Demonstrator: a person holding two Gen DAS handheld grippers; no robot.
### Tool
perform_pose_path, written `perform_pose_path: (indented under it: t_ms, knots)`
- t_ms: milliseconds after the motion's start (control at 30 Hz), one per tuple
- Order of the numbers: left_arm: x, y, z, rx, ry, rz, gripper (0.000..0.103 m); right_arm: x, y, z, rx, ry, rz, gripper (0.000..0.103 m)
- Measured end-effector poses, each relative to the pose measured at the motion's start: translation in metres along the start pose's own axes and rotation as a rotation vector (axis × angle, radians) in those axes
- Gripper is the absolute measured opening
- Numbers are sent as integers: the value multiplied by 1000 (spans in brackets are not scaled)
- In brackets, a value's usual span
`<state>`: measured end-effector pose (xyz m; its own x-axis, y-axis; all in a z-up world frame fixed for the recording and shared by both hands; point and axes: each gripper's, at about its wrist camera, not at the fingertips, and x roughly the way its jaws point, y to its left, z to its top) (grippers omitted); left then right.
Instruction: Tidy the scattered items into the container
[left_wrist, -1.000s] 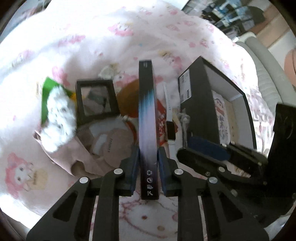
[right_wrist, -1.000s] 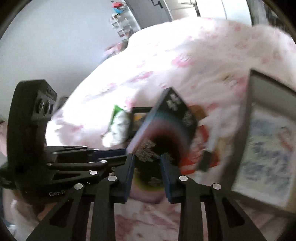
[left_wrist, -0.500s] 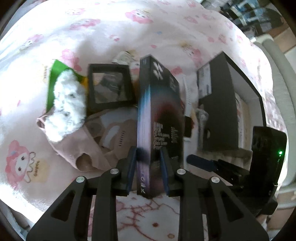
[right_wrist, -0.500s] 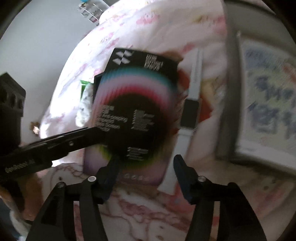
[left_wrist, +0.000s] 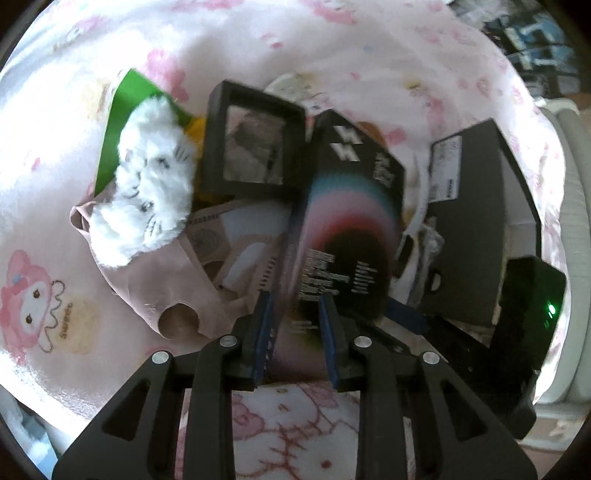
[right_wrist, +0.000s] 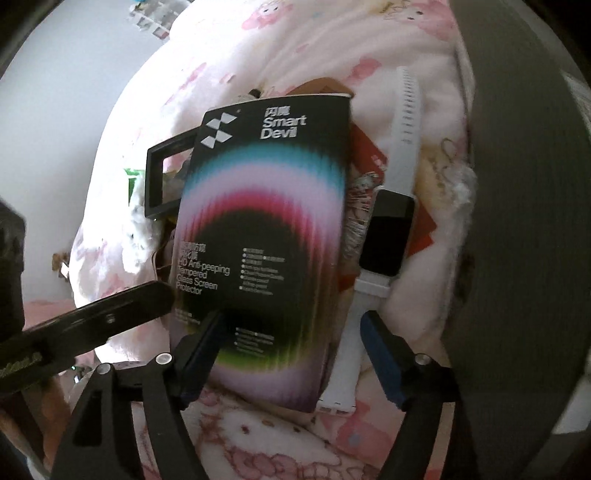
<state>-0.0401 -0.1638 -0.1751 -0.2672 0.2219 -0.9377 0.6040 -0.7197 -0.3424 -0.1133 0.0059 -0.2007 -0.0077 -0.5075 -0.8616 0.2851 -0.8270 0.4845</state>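
A home bedroom: pink cartoon-print blanket (left_wrist: 258, 40) under a white plush toy (left_wrist: 144, 192).
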Motion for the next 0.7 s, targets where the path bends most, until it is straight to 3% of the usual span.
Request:
perform_pose_path:
  t_ms: [167,367,600,700]
  knots:
    - [14,-3,4,2,79,-8,27,-1,6,-2,-5,-17,23,74]
    - [7,-8,-1,10,28,18,28,-10,15,-9,-27,-57,49,57]
    - [0,-18,-12,91,-2,-42,31,-36,27,-16,-41,-138,14,56]
    - [-4,-21,-14,107,-33,-36,31,-39,7,-10,-36,-142,43,56]
